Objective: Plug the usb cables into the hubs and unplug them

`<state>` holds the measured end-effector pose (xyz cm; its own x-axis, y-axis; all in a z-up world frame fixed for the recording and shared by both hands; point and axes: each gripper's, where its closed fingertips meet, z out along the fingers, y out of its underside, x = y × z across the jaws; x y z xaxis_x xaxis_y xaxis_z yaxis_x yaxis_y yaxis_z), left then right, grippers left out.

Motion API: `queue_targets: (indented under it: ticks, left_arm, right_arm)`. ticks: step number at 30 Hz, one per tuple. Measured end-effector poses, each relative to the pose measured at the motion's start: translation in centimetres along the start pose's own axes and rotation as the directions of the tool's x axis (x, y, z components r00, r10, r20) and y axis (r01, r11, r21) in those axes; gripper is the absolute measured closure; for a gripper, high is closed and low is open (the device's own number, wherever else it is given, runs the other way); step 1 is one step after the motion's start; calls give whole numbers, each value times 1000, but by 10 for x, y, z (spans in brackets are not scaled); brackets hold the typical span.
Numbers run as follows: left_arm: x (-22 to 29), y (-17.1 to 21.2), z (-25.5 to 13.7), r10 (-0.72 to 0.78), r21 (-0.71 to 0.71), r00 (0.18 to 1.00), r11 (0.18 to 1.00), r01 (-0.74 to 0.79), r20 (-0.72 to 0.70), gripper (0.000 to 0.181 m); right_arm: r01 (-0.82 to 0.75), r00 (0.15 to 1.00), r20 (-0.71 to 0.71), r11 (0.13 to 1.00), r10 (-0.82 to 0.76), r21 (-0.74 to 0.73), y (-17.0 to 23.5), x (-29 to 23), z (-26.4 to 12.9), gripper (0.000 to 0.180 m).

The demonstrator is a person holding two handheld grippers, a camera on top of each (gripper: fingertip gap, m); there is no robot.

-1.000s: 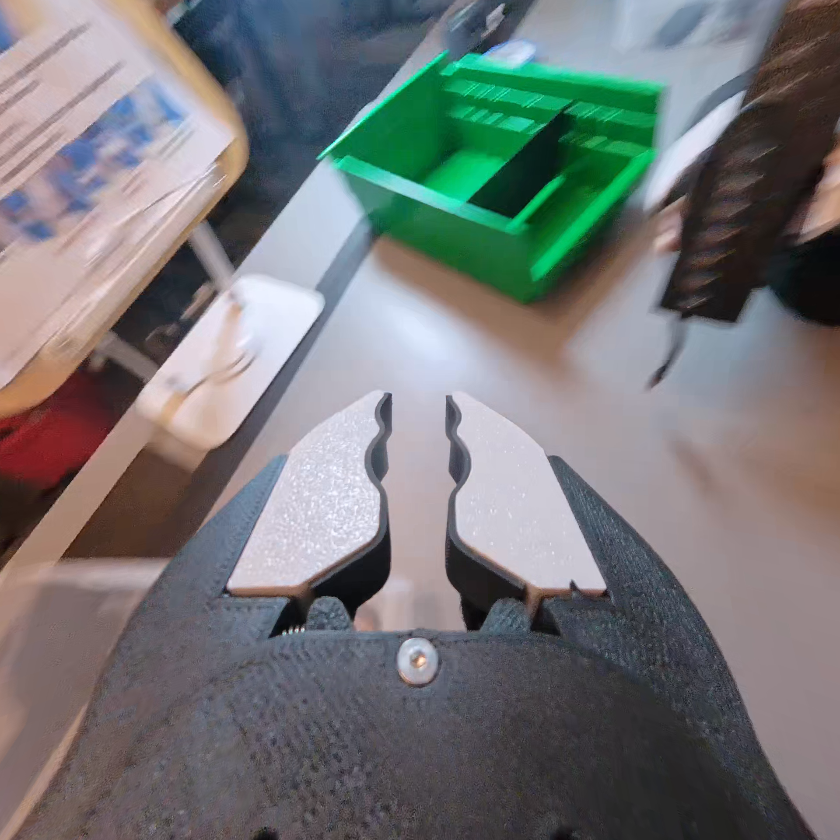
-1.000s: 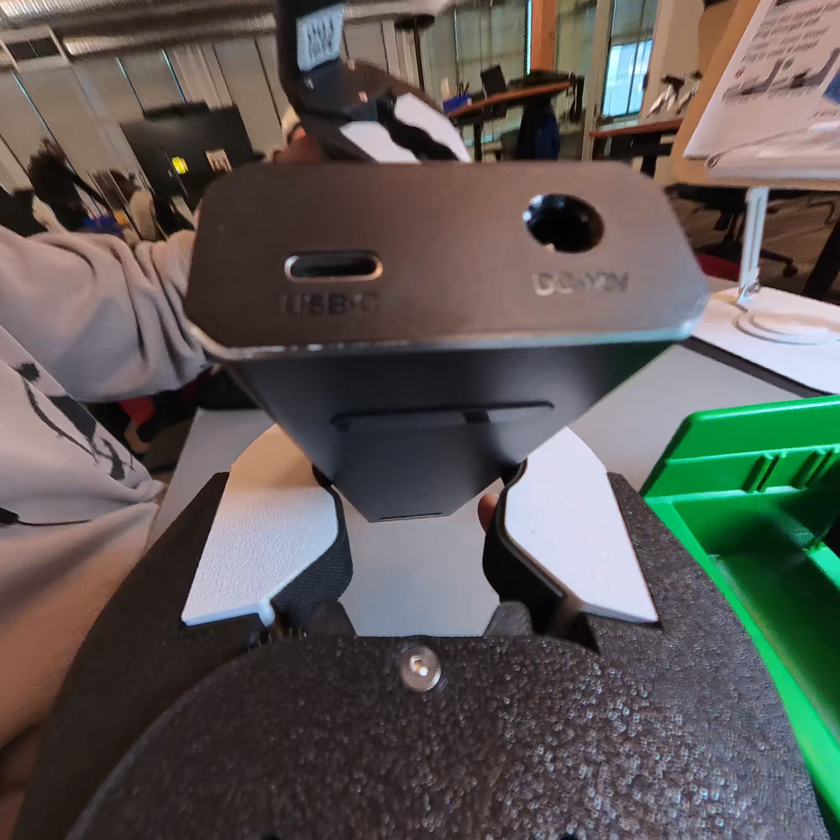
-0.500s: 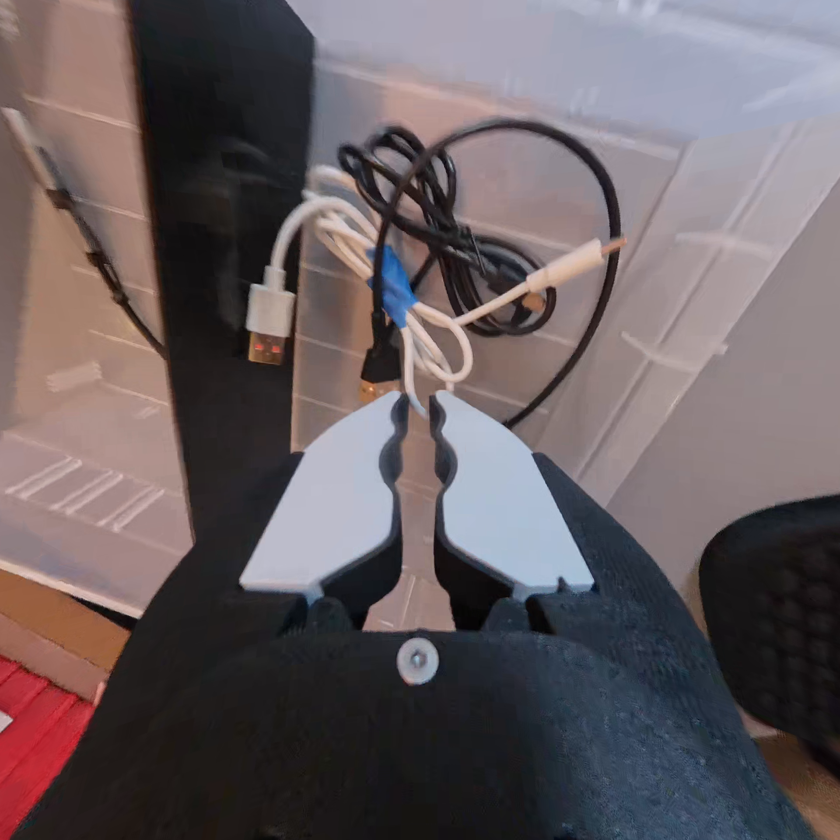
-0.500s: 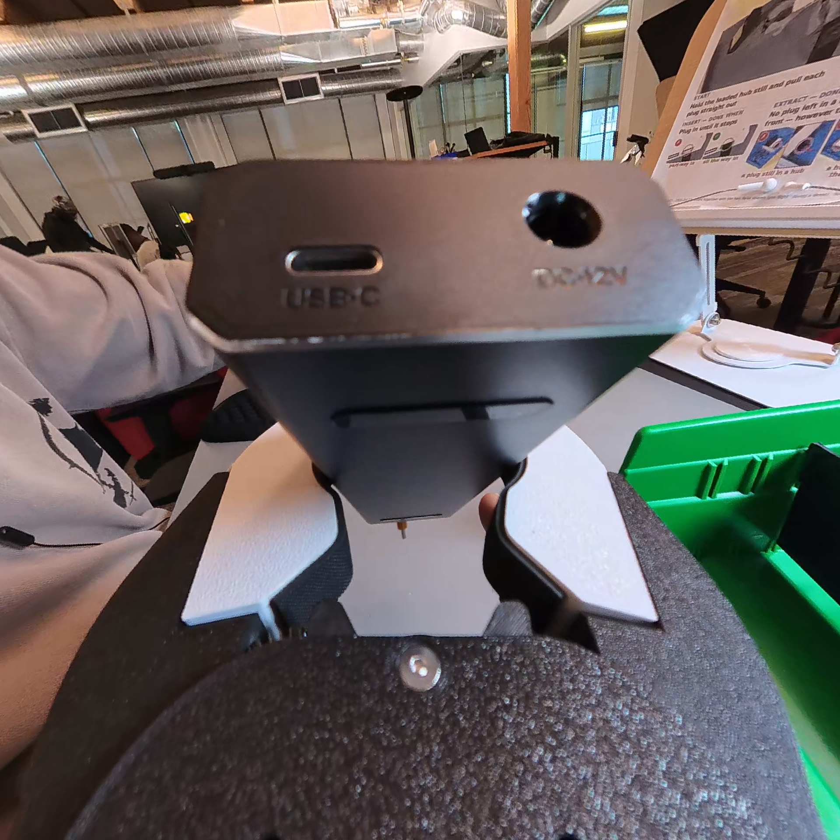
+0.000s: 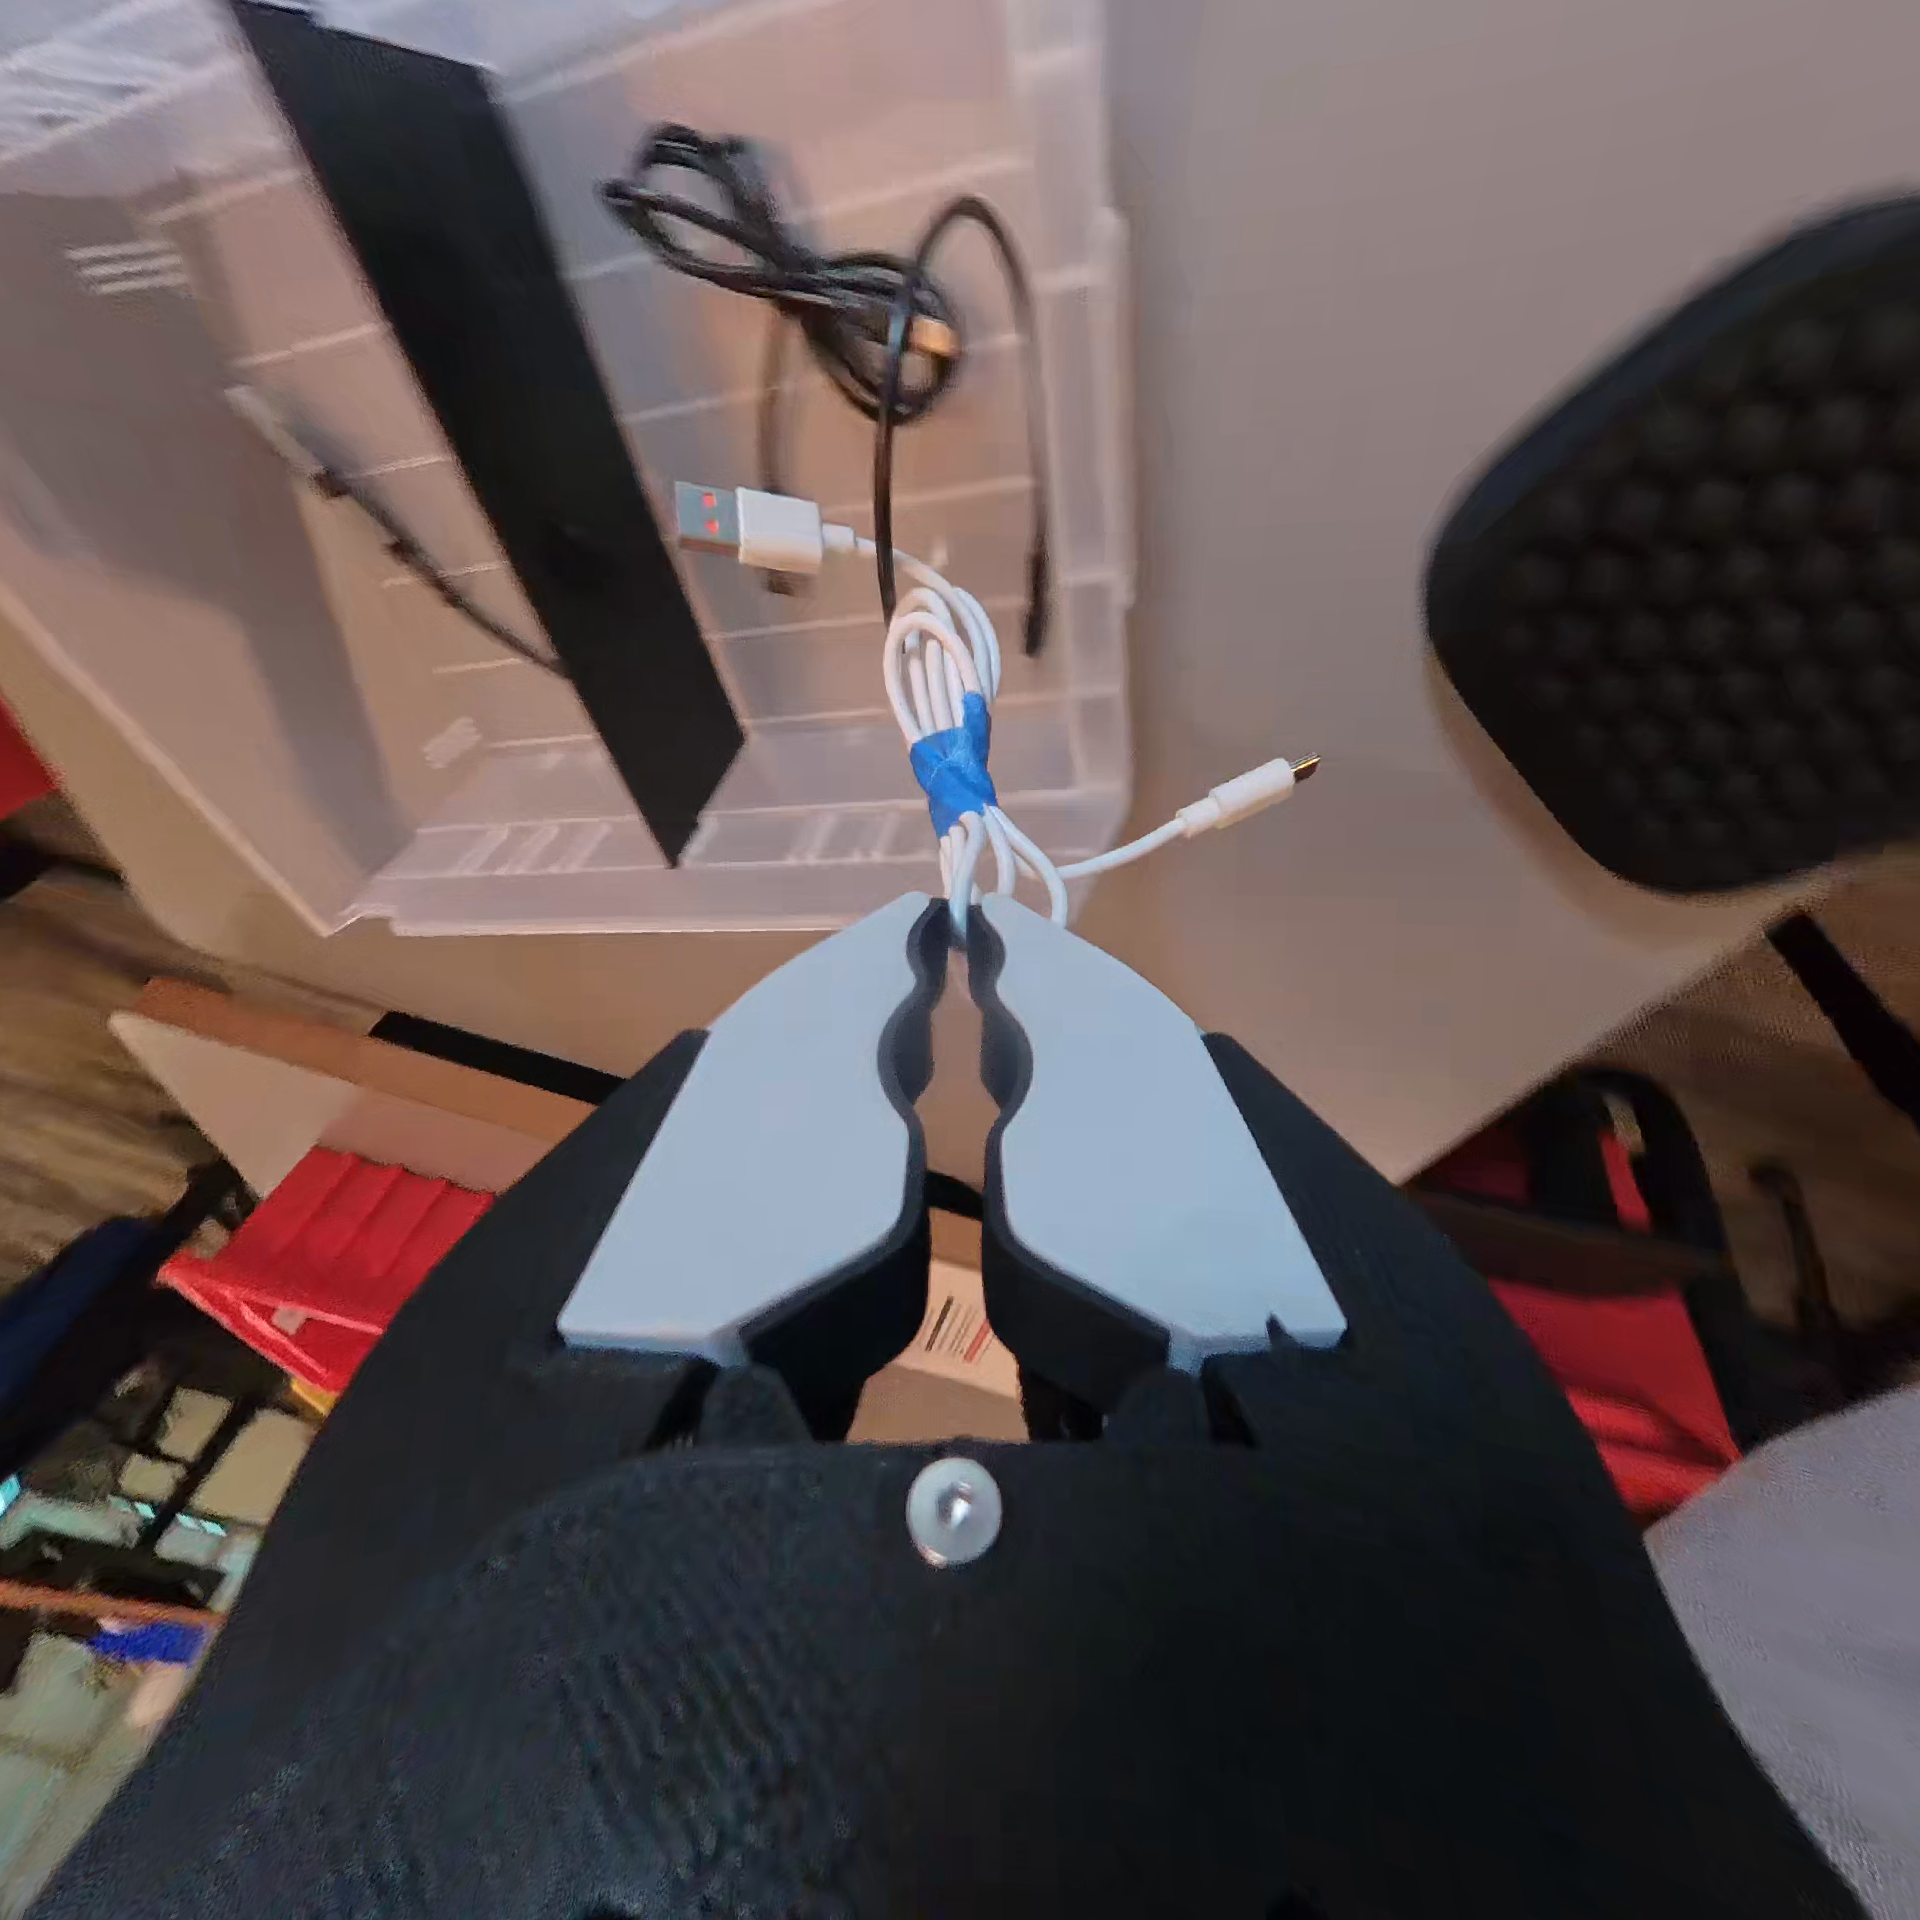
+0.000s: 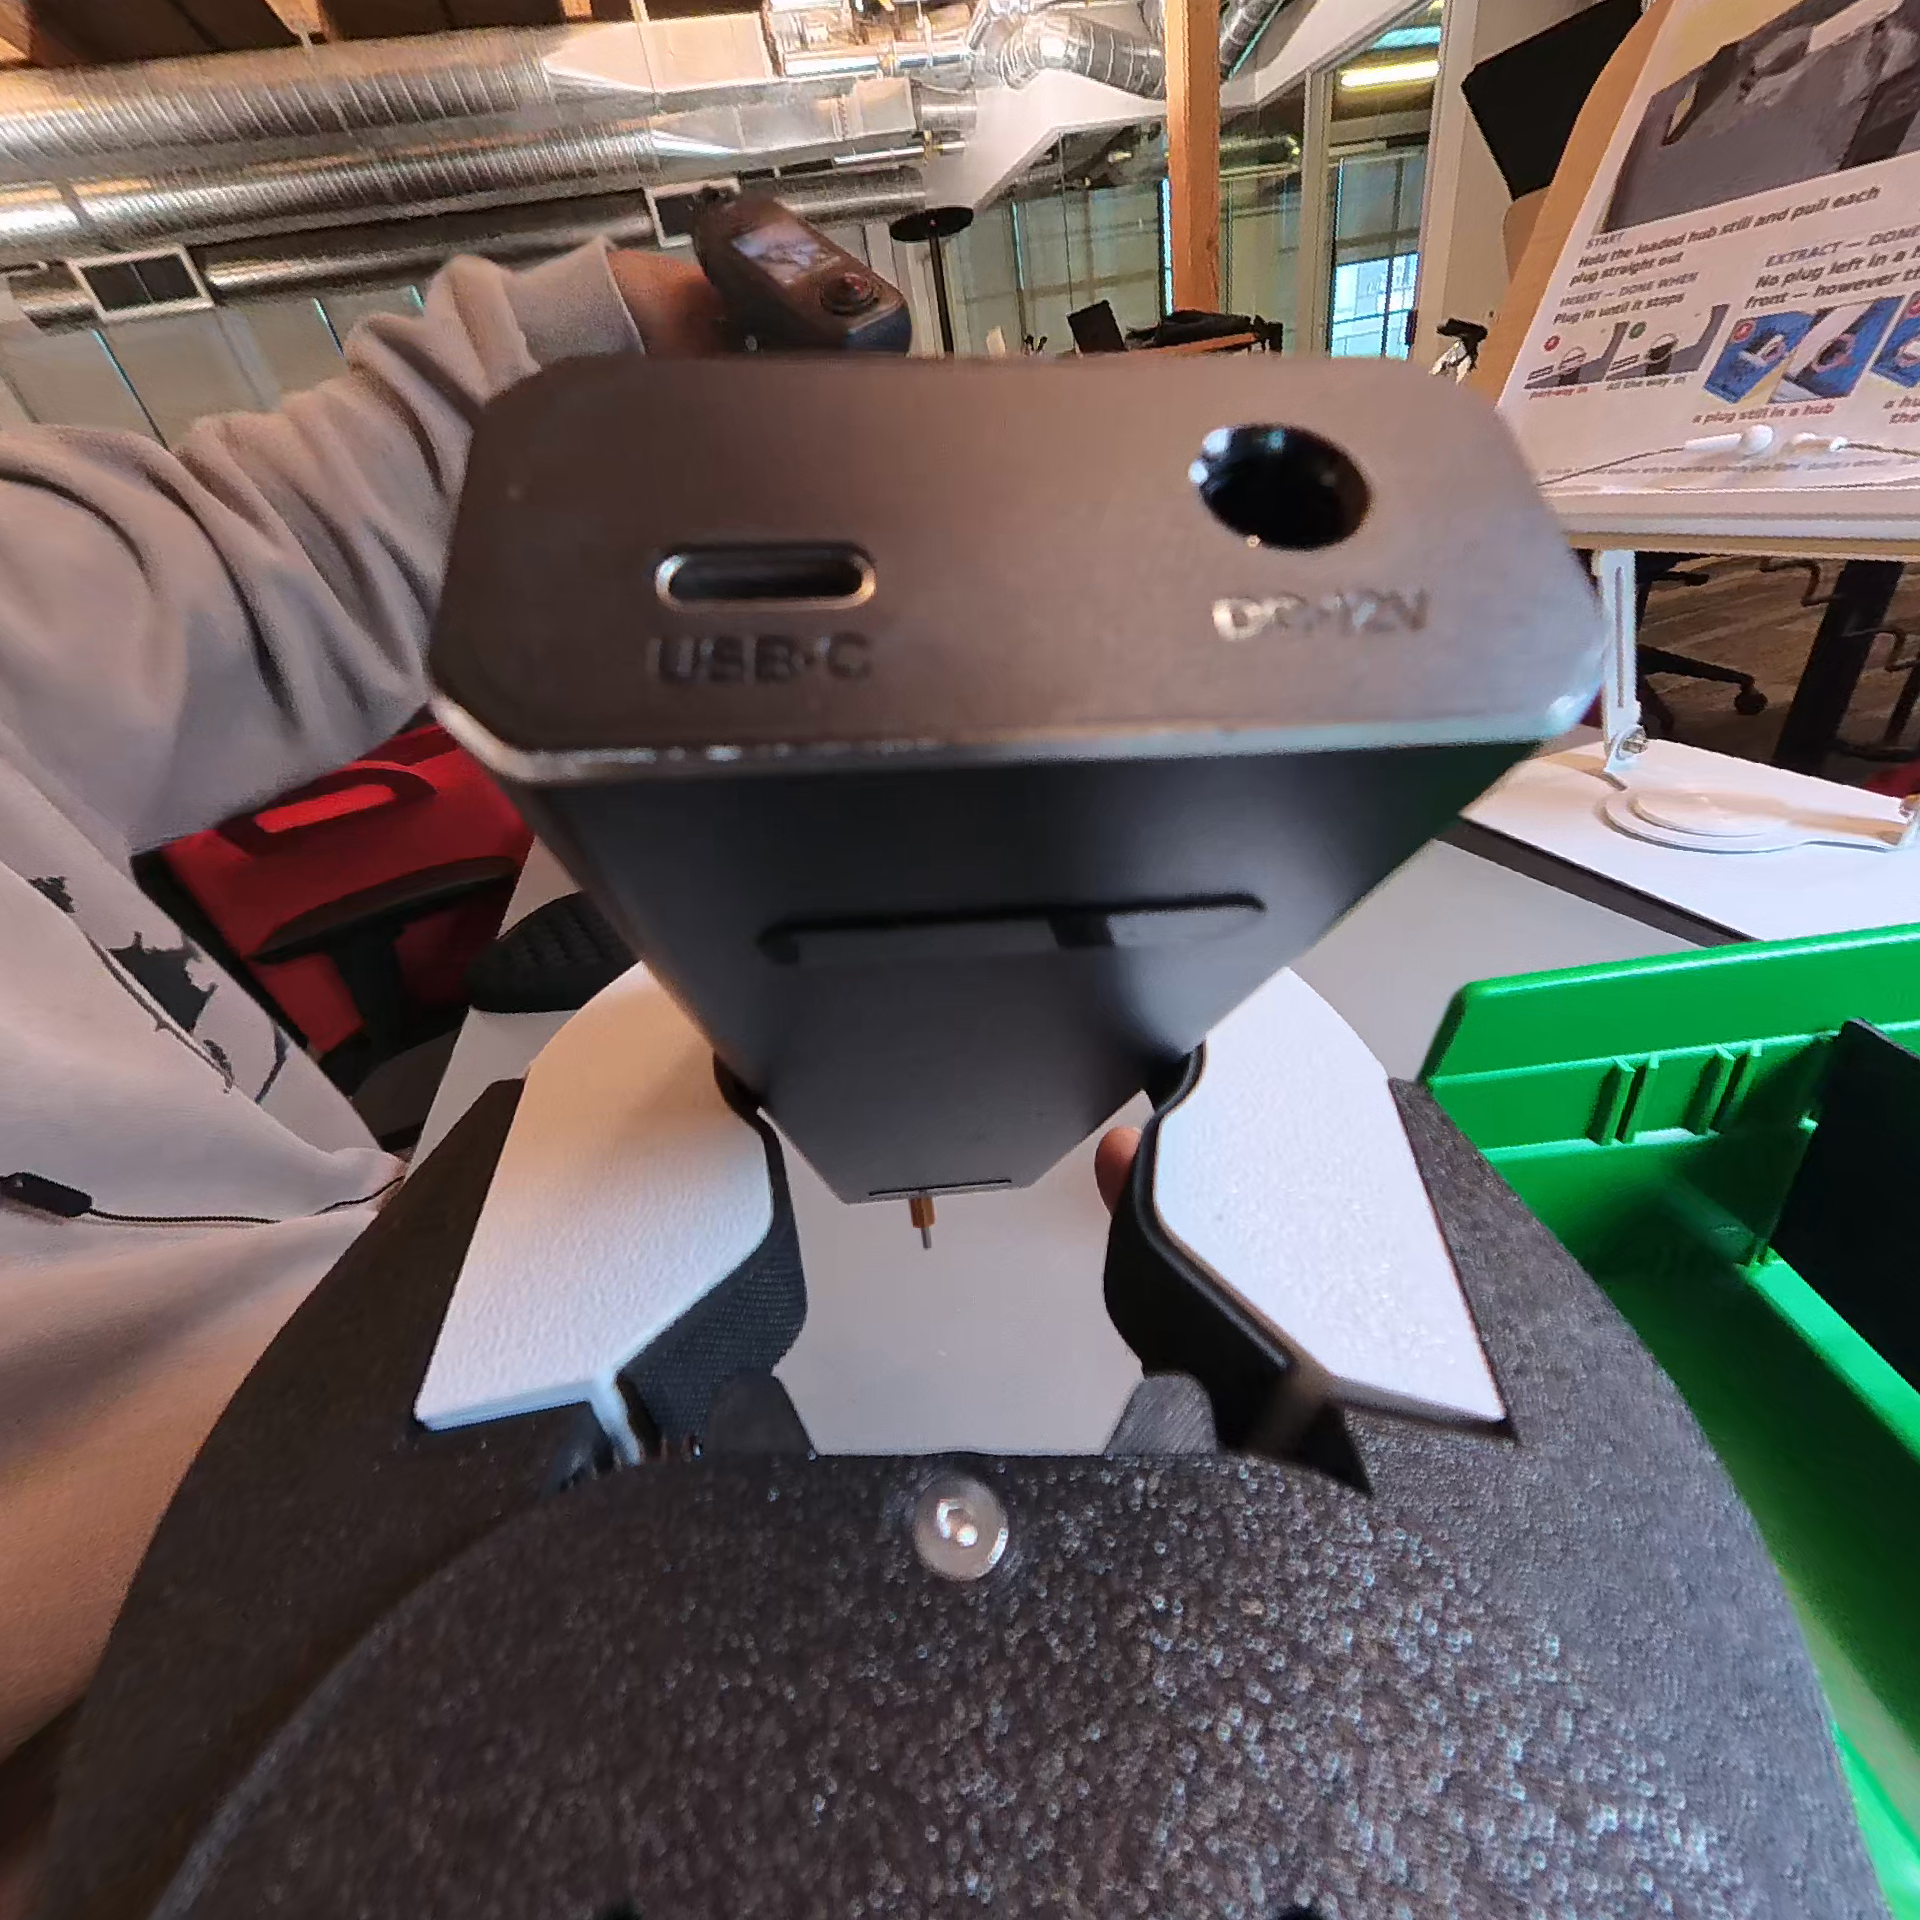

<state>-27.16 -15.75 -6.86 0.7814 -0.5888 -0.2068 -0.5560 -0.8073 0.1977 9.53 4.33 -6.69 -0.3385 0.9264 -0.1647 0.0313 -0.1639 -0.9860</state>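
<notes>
The left hand-held gripper (image 5: 964,912) pinches a white usb cable (image 5: 951,717), bundled with blue tape (image 5: 953,769), lifted above the clear bin (image 5: 904,831). The right hand-held gripper (image 6: 961,1091) clamps the dark hub (image 6: 997,623) upright beside the green bin (image 6: 1662,1049).

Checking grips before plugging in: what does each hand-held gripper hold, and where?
Left hand-held gripper: white cable, by its bundled loops below the blue tape. Right hand-held gripper: hub, narrow end.
</notes>
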Motion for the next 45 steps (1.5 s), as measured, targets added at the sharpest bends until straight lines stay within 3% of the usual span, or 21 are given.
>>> queue_targets:
  ticks: [4,11,16,21,25,28,32,35,38,41,45]
  left_arm:
    - [45,14,-5,39,-130,961,989,-77,-274,177]
    - [100,23,6,63,-285,858,928,-238,-510,177]
    - [96,6,3,114,-240,867,936,-258,-485,177]
    - [32,-6,-7,180,-251,965,941,-225,-191,177]
    - [-11,-5,-26,176,-265,984,949,-173,-12,177]
    - [16,1,-22,141,-239,976,955,-178,-163,177]
    - [68,-2,-9,158,-174,904,954,-243,-396,177]
    - [87,-14,-7,147,-77,856,974,-212,-496,177]
    - [98,-14,-4,103,-70,803,982,-177,-587,177]
    - [112,-20,-4,126,-29,752,982,-189,-647,177]
    - [128,-55,-7,317,164,764,948,-272,-562,177]
  right_arm:
    - [-4,1000,5,1000,4,1,0,-1,0,108]
    - [-11,1000,-8,1000,11,-7,2,3,-2,108]
    - [-20,1000,-5,1000,20,-15,4,4,-2,108]
    - [-24,1000,-6,1000,24,-20,6,4,0,108]
    - [-29,1000,-10,999,29,-17,6,6,-1,108]
    - [-31,999,-13,999,31,-18,6,7,-2,108]
    - [-36,999,-4,999,36,-20,7,6,-2,108]
    - [-46,999,3,999,46,-26,9,6,0,108]
    - [-40,999,0,999,40,-35,10,4,0,108]
    - [-34,999,-2,999,34,-34,9,4,0,108]
    - [-40,999,-6,999,40,-23,8,6,-3,108]
